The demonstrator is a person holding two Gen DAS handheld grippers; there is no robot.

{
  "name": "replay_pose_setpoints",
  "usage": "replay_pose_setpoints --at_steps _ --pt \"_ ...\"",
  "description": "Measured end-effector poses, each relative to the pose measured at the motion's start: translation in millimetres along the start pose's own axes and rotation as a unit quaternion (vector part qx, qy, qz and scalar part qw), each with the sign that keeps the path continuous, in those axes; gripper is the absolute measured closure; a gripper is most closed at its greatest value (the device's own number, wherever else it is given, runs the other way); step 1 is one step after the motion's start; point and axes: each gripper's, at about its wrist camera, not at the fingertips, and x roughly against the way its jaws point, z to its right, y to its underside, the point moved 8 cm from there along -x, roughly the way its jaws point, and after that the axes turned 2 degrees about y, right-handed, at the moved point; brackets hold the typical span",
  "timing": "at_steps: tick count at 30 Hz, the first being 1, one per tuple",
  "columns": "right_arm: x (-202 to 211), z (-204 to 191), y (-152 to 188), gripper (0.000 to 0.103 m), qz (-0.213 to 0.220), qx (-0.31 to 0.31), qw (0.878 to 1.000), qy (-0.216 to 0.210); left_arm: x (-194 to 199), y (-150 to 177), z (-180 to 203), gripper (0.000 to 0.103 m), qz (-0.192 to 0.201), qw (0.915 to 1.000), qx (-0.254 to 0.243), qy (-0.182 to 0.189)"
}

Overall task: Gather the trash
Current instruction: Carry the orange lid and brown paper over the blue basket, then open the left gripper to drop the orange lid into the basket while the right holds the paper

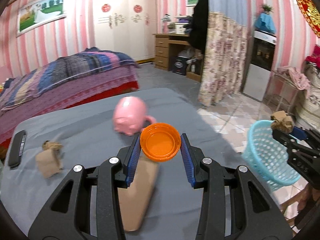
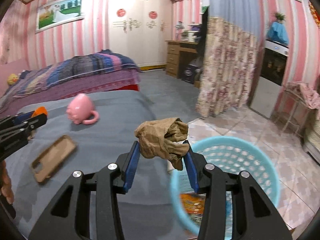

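My right claw (image 2: 161, 156) gripped a crumpled brown paper wad (image 2: 163, 140), carried just short of the round light-blue perforated plastic basket (image 2: 250, 160) so it could drop in. My left claw (image 1: 160, 152) pinched a round orange plastic lid (image 1: 160, 141) by its rim, above the grey-covered desk (image 1: 90, 132). The basket already held a colourful wrapper (image 2: 192, 202). More crumpled brown paper (image 1: 49, 158) lay on the desk, near a pink pig-shaped mug (image 1: 131, 118).
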Motion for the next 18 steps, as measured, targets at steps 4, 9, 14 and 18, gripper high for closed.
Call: replay_pose_setpoints --at_steps 4,9,14,18 --pt "-0.6 30.7 -3.3 0.059 0.001 -0.017 1.000 0.023 -9.1 -7.8 28.5 0.064 -0.008 0.9994 0.009 0.032" --pt "3.3 63.7 -3.4 0.059 0.005 -0.040 0.998 0.044 -18.1 -35.6 61.9 0.064 -0.008 0.9982 0.022 0.055" --pt "8.0 97.3 2.2 0.059 0.003 -0.068 0.995 0.066 -19.9 -59.1 112.8 0.064 0.000 0.9974 -0.001 0.072" --pt "9.3 117.8 7.2 0.059 -0.001 -0.084 0.993 0.081 -22.4 -47.1 143.5 0.064 -0.002 0.9955 -0.023 0.092"
